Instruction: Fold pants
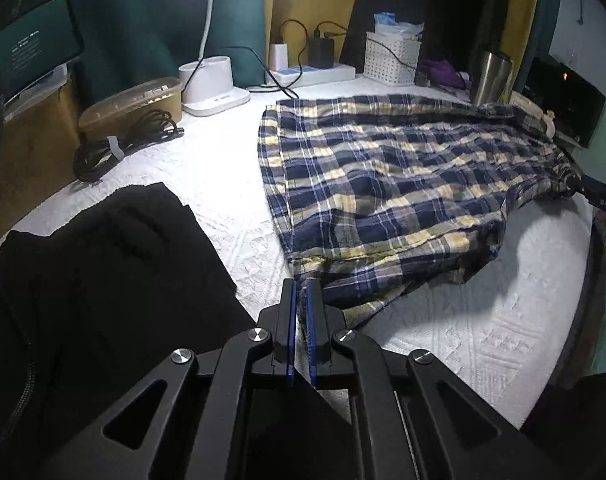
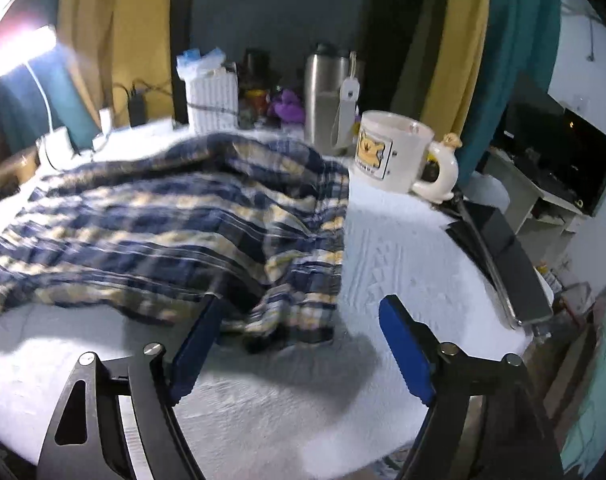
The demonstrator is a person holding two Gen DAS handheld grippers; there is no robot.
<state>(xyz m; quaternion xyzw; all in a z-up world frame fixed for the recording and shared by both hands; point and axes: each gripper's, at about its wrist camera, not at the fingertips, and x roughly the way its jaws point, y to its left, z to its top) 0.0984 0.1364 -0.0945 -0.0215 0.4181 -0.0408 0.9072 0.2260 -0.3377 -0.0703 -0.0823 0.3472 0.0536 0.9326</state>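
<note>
Left claw (image 1: 301,292) pinched the near corner of the blue-and-yellow plaid cloth pants (image 1: 387,184). Right claw (image 2: 299,312) stood wide and empty. Pants stretched away across the white counter (image 1: 463,336).

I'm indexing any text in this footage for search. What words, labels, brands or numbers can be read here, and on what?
Nothing reads clearly.
Dark tablet screen: pale text lines, too small to read.
White ceramic mug with a yellow bear picture: no legible words.
White hang tag on the steel tumbler: blurred marks only.
Right gripper: white marks, too blurred.
Blue-and-yellow plaid pants: no label visible.
</note>
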